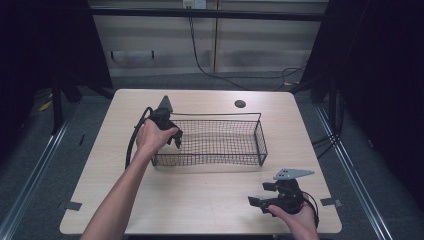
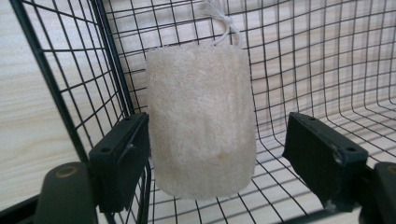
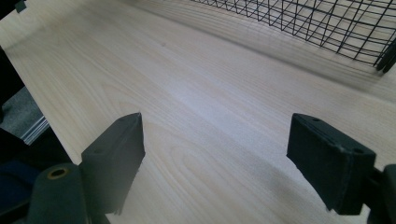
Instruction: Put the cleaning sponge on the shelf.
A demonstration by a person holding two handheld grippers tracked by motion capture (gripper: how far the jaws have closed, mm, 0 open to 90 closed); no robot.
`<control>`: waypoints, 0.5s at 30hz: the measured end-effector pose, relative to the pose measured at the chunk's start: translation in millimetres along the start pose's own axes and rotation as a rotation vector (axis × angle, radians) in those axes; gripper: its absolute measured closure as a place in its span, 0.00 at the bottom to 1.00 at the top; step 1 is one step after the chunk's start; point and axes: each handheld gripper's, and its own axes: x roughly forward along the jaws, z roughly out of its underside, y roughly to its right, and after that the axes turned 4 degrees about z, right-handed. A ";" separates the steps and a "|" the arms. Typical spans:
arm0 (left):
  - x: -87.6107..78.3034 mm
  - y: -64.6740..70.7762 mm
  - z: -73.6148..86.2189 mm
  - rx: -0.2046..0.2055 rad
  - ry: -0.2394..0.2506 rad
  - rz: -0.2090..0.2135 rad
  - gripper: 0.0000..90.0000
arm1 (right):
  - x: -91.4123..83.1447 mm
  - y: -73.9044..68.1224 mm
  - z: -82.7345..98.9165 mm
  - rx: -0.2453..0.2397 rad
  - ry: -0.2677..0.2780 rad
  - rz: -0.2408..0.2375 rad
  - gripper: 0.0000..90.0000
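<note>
A pale beige loofah pad [image 2: 201, 116] with a white string loop at its top sits inside the black wire basket [image 1: 215, 159], close to its left end wall [image 2: 70, 70]. My left gripper [image 1: 175, 137] reaches into that end of the basket. It is open: the loofah rests against the left jaw, and a gap separates it from the right jaw. In the left gripper view the gripper [image 2: 215, 126] straddles the pad. My right gripper [image 1: 260, 194] hovers open over the bare table near the front right corner, with nothing between its jaws [image 3: 215, 121].
The light wooden table [image 1: 200, 200] carries the basket at its centre. A round dark cable hole [image 1: 240, 104] lies behind the basket. The basket's near wall [image 3: 327, 23] shows at the top of the right gripper view. Dark curtains and floor rails flank the table.
</note>
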 end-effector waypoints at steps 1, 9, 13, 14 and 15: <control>-3.5 -0.3 0.8 0.008 0.004 0.007 0.24 | -0.1 -0.2 0.0 0.000 0.000 -0.001 0.21; -15.8 -2.8 7.8 0.064 0.056 0.057 0.21 | 0.0 0.0 -0.2 -0.005 -0.002 0.000 0.21; -24.8 -3.8 12.9 0.095 0.077 0.100 0.20 | -0.1 -0.4 -0.2 -0.004 -0.003 0.000 0.21; -27.1 -4.2 14.2 0.104 0.097 0.112 0.20 | -0.1 -0.4 -0.2 -0.003 -0.001 0.001 0.21; -30.6 -5.8 16.2 0.119 0.129 0.139 0.20 | -0.1 -0.2 -0.2 -0.005 -0.002 0.001 0.21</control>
